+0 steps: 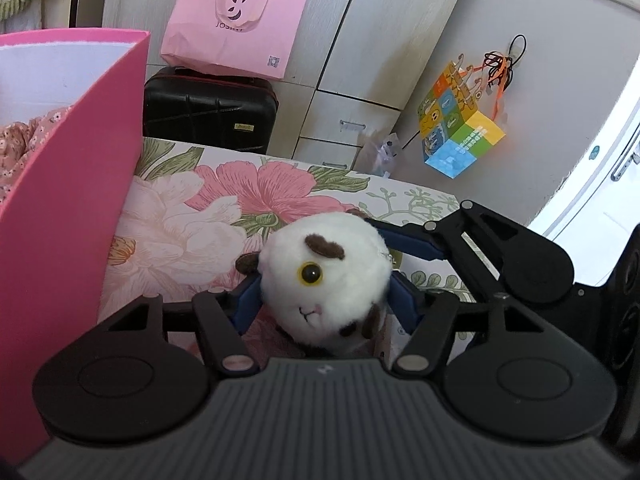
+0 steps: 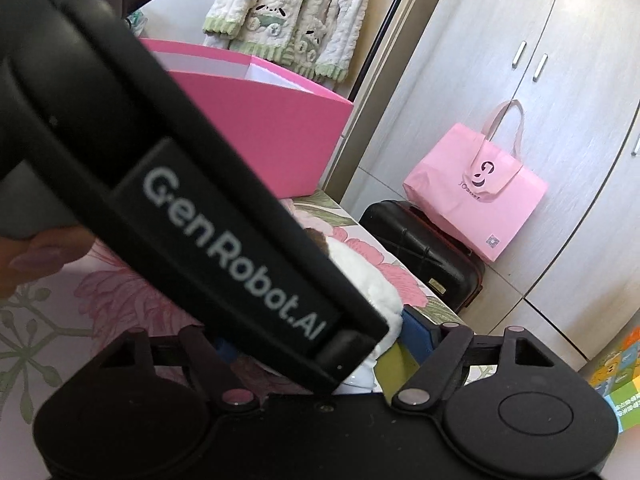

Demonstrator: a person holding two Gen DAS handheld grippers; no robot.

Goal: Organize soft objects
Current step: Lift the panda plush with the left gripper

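Plush toy: a round white plush toy [image 1: 324, 284] with brown patches and a yellow-rimmed eye is being held just above the flowered bed cover [image 1: 192, 216], near the pink box [image 1: 76, 184].
Left hand-held gripper: the left hand-held gripper [image 1: 324, 300] is being pressed onto the toy, its blue pads [image 1: 246, 300] sitting against both flanks of the plush, so the toy is being gripped.
Right hand-held gripper: the right hand-held gripper [image 1: 404, 240] is being brought in from the right side in the left wrist view; one blue finger is lying along the toy's upper right edge. Whether it is squeezing the plush cannot be told, since in the right wrist view its fingers are being hidden by the left device's black body [image 2: 224, 240].
Pink box: it is being kept open on the bed, with flowered pink cloth [image 1: 24, 140] lying inside.
Background: a pink paper bag [image 1: 236, 20] is being propped on a black suitcase [image 1: 208, 108] beside the wardrobe.
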